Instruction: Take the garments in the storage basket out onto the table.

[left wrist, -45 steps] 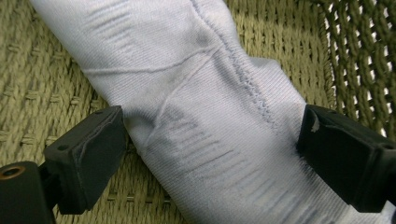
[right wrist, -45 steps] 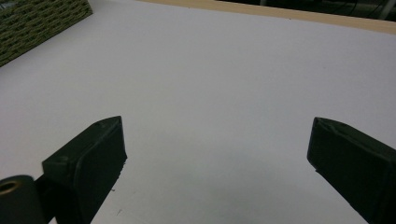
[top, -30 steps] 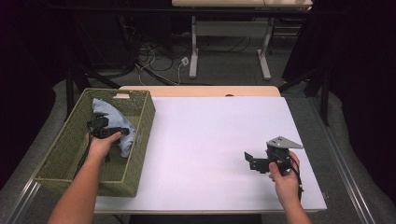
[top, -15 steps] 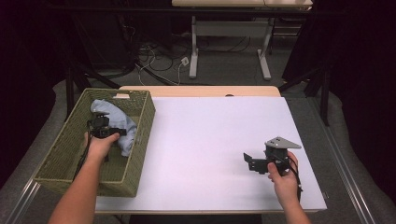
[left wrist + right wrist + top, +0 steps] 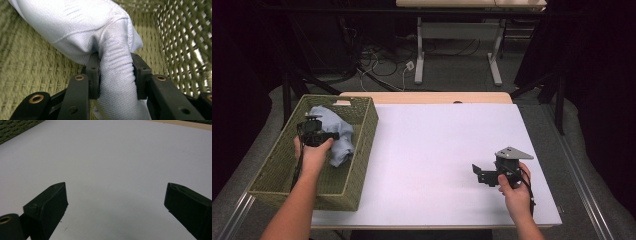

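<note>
One green basket (image 5: pixel 272 170) on white worktop (image 5: pixel 432 150), holding pale blue cloth (image 5: pixel 337 132). Left claw (image 5: pixel 115 72) just squeezed shut, pinching cloth, raised slightly compared with earlier. Right claw (image 5: pixel 116 202) wide apart, resting unmoved.

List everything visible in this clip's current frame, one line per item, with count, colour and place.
cloth: one, pale blue, bunched inside the basket, a fold pinched in the left gripper.
basket: one, olive-green woven, on the table's left side.
table: one, white top with a wooden far edge.
desk legs: white, on the floor behind the table.
cables: tangled on the floor behind.
left gripper: black, shut on the cloth.
right gripper: black, fingers open above the table's right side.
</note>
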`<state>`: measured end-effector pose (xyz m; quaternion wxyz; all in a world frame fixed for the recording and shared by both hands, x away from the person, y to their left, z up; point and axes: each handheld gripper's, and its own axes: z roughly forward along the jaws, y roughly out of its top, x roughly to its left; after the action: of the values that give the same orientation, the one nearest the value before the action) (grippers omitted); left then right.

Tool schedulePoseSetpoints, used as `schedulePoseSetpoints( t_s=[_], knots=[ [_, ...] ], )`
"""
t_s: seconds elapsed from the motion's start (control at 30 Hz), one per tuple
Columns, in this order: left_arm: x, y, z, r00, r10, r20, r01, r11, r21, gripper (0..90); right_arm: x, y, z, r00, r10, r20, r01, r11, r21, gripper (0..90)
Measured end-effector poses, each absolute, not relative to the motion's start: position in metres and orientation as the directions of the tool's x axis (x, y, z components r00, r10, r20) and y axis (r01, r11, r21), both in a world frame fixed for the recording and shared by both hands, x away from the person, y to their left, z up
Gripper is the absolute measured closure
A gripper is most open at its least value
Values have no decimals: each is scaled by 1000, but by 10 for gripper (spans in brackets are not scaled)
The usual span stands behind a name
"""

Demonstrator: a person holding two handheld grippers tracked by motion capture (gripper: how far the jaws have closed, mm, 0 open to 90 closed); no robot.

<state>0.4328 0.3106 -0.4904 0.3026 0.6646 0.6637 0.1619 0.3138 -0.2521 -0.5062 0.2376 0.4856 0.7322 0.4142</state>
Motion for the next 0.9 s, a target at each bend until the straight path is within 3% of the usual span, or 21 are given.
schedulePoseSetpoints(
  t_s=[0.3,0.9],
  knots=[
    [422,310,-477,41,988,-151,702,79,708,662,314,-252,-507,-416,908,51,511,187,839,46],
    [386,319,-455,98,967,-233,585,133,800,662,315,-254,-508,-415,908,55,509,181,841,47]
  ],
)
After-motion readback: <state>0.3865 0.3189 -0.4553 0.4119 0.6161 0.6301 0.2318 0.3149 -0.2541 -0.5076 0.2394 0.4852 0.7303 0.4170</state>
